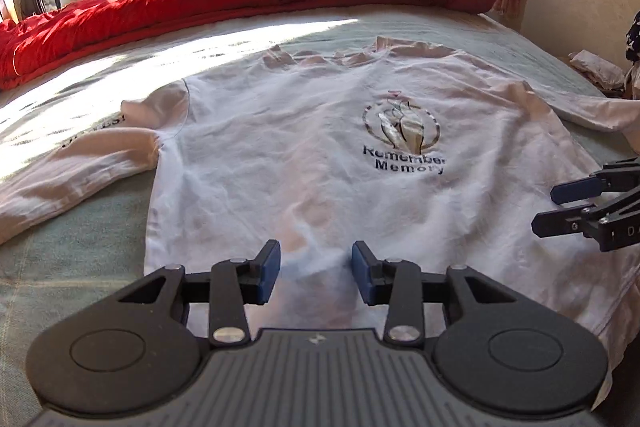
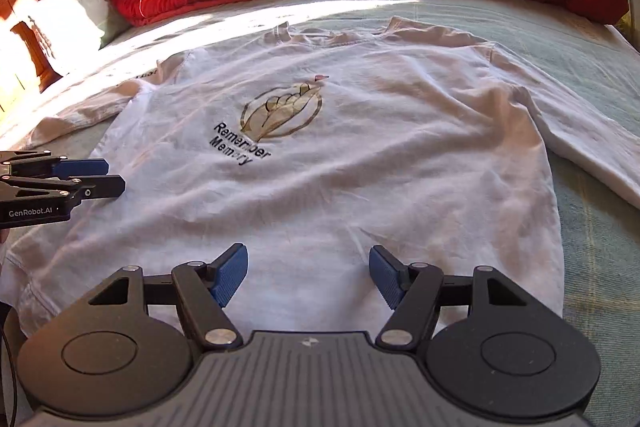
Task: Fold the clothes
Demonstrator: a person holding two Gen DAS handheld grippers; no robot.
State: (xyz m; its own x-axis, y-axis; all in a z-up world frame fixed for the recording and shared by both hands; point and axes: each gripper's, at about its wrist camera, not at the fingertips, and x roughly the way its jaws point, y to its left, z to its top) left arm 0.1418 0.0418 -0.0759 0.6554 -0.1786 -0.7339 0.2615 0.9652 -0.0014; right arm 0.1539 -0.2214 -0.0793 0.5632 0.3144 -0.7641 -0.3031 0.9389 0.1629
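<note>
white long-sleeved shirt (image 2: 340, 155) lies spread flat, print side up, across the middle of the bed (image 2: 592, 75), hem toward the near edge, both sleeves out to the sides; no fold made yet, so the whole job looks still ahead. left gripper (image 1: 316, 273) partly open, right gripper (image 2: 307, 273) wider, both empty over the hem area.

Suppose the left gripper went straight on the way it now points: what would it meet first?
Probably the white shirt lying flat on the bed. The left gripper angles down with open, empty jaws; exact depth is unclear.
</note>
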